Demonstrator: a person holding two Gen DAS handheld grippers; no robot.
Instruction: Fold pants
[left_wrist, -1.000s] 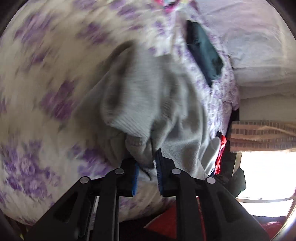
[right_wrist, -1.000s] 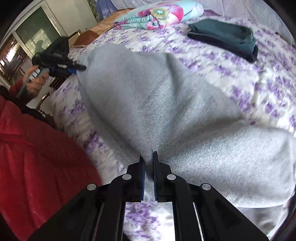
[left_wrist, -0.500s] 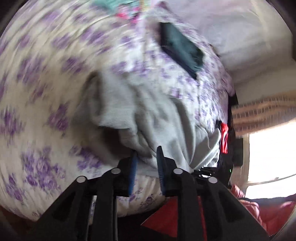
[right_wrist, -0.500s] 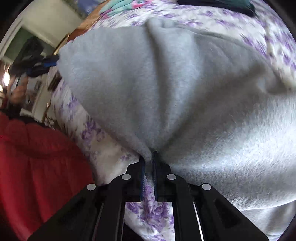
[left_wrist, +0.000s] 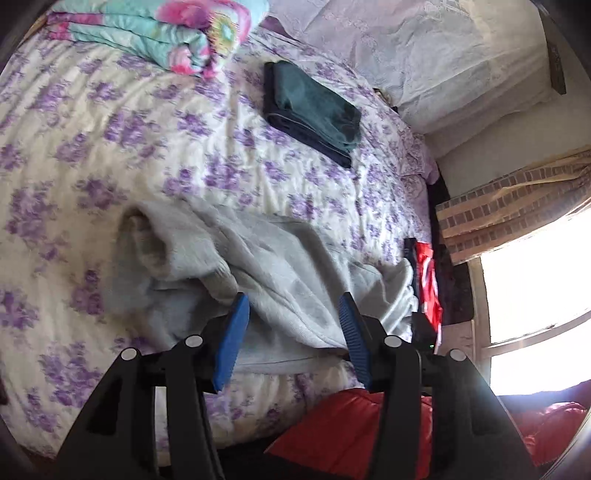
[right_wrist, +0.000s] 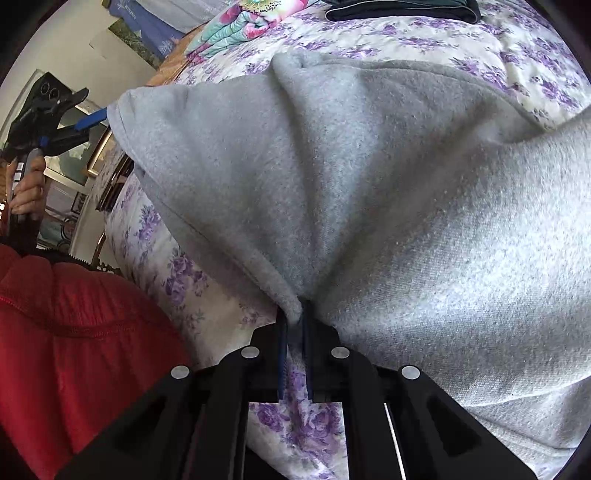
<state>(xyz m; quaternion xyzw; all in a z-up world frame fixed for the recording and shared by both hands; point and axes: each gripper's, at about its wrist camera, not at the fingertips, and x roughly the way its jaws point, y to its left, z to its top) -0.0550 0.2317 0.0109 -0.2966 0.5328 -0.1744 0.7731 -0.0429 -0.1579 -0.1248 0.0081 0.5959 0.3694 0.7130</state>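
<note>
My left tool (left_wrist: 293, 317) hangs apart, empty, over the grey pants (left_wrist: 280, 280) bunched on the bed (left_wrist: 110, 147); right tool (right_wrist: 293, 321) is clamped on one edge. Risk: pulling drags the heap unevenly, fold skews.

Bed (left_wrist: 110, 147) covered in white sheet with purple flowers. Folded dark green garment (left_wrist: 314, 110) on bed, stacked on darker folded piece. Rolled turquoise-pink floral quilt (left_wrist: 159, 33) at far end. White pillows (left_wrist: 424, 55) by wall. Brick-pattern curtain (left_wrist: 509, 206) beside bright window (left_wrist: 535, 288). Red jacket (right_wrist: 74, 350) near bed edge.
</note>
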